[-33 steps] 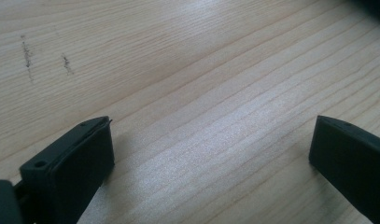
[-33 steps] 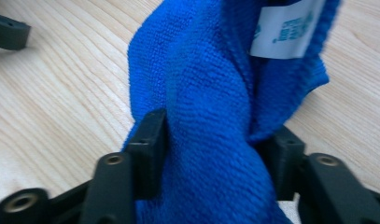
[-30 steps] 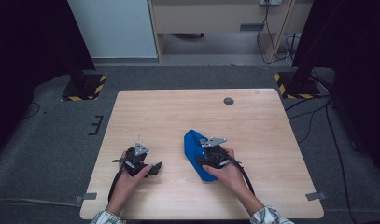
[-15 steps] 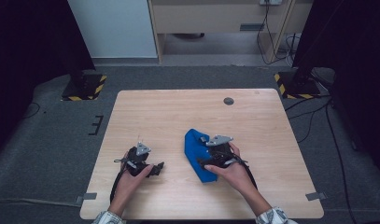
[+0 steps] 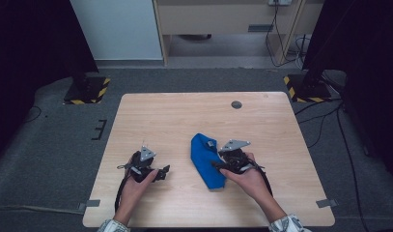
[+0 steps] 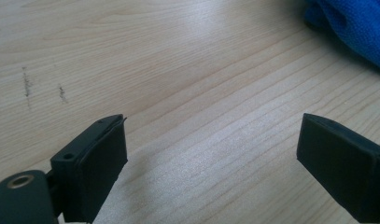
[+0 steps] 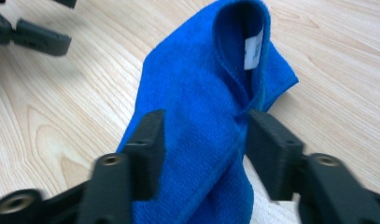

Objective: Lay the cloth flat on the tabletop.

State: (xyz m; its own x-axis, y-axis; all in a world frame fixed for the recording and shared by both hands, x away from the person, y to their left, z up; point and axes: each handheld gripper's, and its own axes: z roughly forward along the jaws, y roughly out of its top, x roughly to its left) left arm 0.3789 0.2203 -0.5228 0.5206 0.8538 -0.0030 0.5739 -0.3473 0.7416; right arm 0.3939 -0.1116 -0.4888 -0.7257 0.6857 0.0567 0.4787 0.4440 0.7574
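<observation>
**Cloth fold under way, right tool closing on a raised fold**

On the table (image 5: 184, 121), high view: a blue cloth (image 5: 203, 159) lies bunched just right of centre, a long lumpy shape running from 12 toward 6 o'clock. The right gripper (image 5: 222, 164) sits at the cloth's 3 o'clock edge, touching it. The left gripper (image 5: 161, 172) rests at the cloth's 9 o'clock, apart from it, on bare wood. A small dark round insert (image 5: 236, 104) sits in the tabletop at the cloth's 1 o'clock, well apart.

Left gripper view: jaws stand wide with nothing but wood grain between them. A corner of the blue cloth (image 6: 360, 23) shows at 1 o'clock, clear of the pads.

Right gripper view: the right gripper (image 7: 204, 144) has jaws at a middling gap, just now closing, with a raised fold of the blue cloth (image 7: 197, 93) between them. Whether the pads already press the fabric I cannot tell. The left gripper's jaws (image 7: 38, 39) show at 10 o'clock.

A white tag (image 7: 253, 49) sits inside the curl of cloth at 12 o'clock; any print on it is too small to read.

Progress, judged: the cloth is gathered loosely, not flat or squared. A firm pinch and the tidying or moving remain.
</observation>
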